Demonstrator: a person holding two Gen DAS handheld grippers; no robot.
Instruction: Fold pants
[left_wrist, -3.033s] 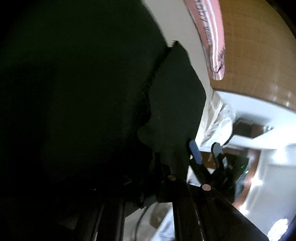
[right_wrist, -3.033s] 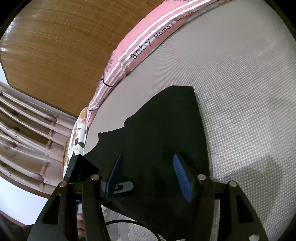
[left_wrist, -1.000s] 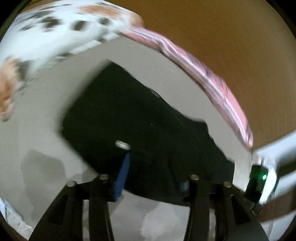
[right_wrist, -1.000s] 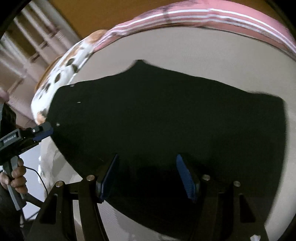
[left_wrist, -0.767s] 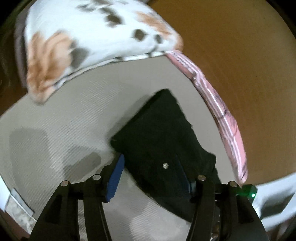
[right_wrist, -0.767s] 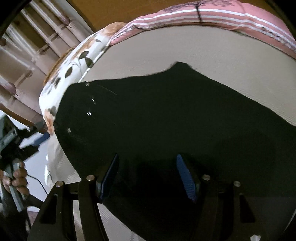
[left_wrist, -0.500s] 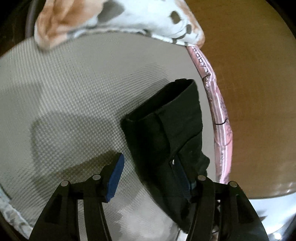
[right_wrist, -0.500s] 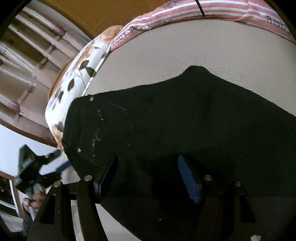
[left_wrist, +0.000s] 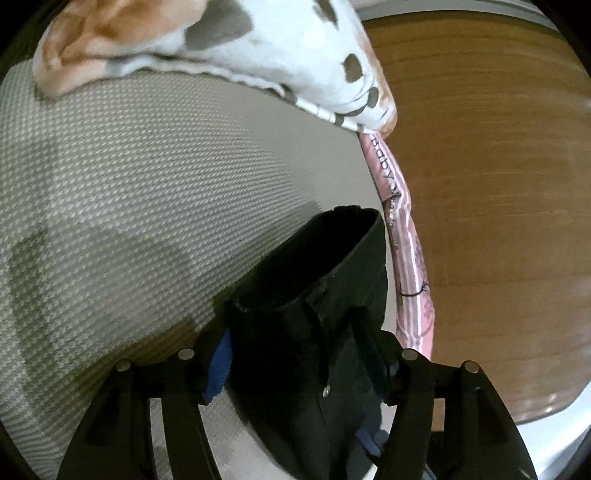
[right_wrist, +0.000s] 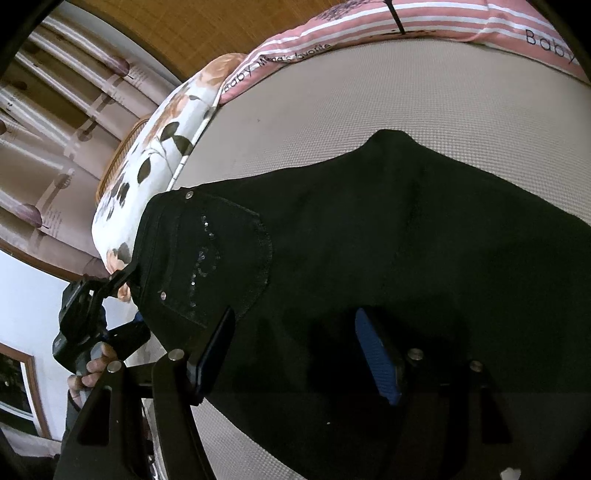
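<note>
Black pants (right_wrist: 369, 240) lie flat on the beige bed cover (right_wrist: 406, 96); a back pocket with sequins and rivets shows at their left end. My right gripper (right_wrist: 295, 358) hovers over the middle of the pants, open, its blue pads apart and gripping nothing. In the left wrist view the waistband end of the pants (left_wrist: 314, 280) rises between the fingers of my left gripper (left_wrist: 299, 365). Its jaws are opening, and the pads stand at either side of the cloth without pinching it. The right wrist view shows the left gripper (right_wrist: 92, 314) at the waistband edge, with a hand (right_wrist: 96, 365) on it.
A floral pillow (left_wrist: 221, 48) and a pink striped "Baby" cushion (right_wrist: 443, 22) border the bed's far side. Beyond them are a woven brown surface (left_wrist: 498, 184) and curtains (right_wrist: 55, 129). Bare bed cover (left_wrist: 129, 184) stretches left of the pants.
My left gripper rolled, dropped and closed in on the waistband, which now stands between its jaws. My right gripper slid along the pants toward the pocket, then held still.
</note>
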